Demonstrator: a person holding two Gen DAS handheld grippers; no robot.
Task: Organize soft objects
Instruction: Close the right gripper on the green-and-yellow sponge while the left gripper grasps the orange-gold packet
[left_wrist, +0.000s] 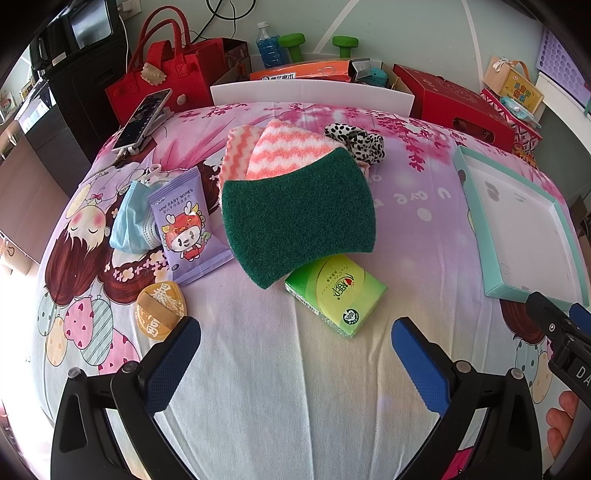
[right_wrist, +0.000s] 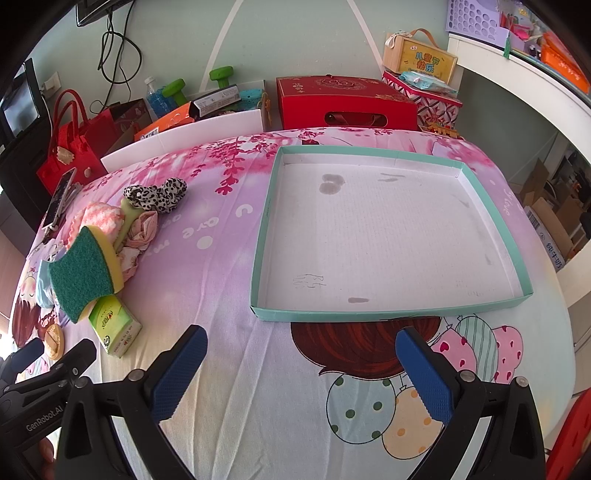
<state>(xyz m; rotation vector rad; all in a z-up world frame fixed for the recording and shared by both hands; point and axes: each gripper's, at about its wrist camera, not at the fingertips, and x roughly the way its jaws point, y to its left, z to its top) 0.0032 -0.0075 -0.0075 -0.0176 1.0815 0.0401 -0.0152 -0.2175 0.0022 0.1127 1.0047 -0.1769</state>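
Nothing is sorted yet: the tray (right_wrist: 388, 310) sits empty. Both the left gripper (left_wrist: 295, 347) and right gripper (right_wrist: 301, 350) gape wide, holding nothing. The sponge (left_wrist: 295, 218) and tissue pack (left_wrist: 334, 293) lie left of the tray; next, likely grasp one.

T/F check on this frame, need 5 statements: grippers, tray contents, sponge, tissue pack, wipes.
1. Both grippers are open and hold nothing. True: the left gripper and the right gripper each show spread fingers with only the bedsheet between them.
2. The teal tray already holds the sponge. False: the tray holds no objects, only a few marks.
3. The green sponge overlaps the green tissue pack. True.
4. The baby wipes pack lies inside the tray. False: it lies on the sheet beside the blue face mask.
5. The leopard scrunchie sits nearest the left gripper. False: it lies behind the sponge, farther away.
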